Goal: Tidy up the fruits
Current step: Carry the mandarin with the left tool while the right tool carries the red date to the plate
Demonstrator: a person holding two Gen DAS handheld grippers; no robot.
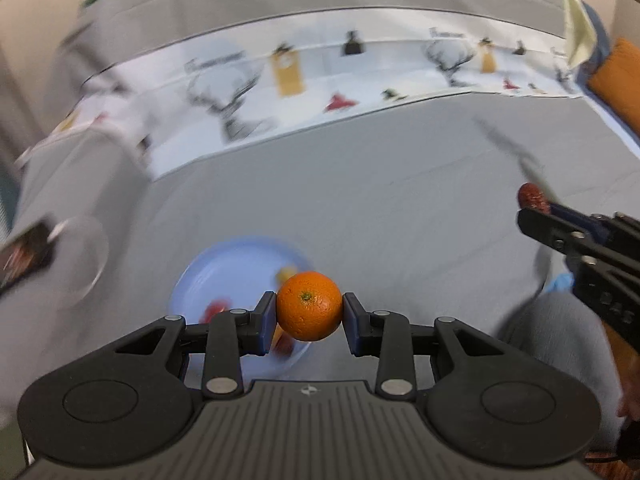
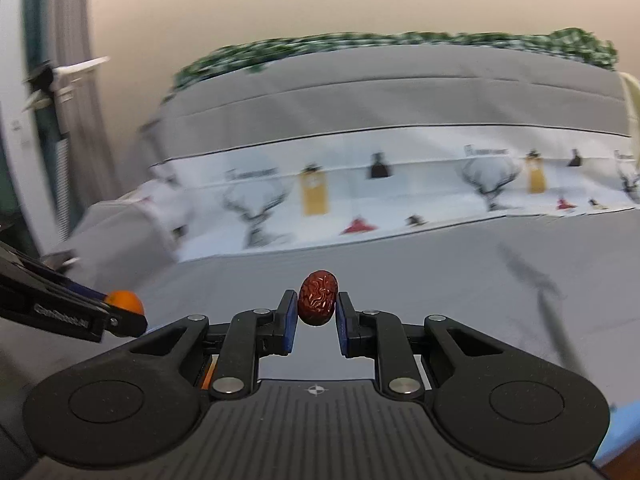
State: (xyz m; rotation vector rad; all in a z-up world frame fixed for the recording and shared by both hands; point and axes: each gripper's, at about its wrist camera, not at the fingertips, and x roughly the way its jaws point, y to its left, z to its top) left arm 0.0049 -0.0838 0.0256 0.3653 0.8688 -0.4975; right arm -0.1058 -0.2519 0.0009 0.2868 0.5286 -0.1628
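your left gripper [image 1: 309, 307] jaws clamp the orange [image 1: 309, 306] above the blue plate [image 1: 224, 264]; right gripper [image 2: 317, 307] jaws clamp the red date [image 2: 318, 298].

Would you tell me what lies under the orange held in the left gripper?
Below the orange lies a blue plate with blurred red and yellow fruits; the left gripper covers its near part.

home bedroom: grey bed [image 1: 400, 200], printed sheet [image 2: 360, 192]
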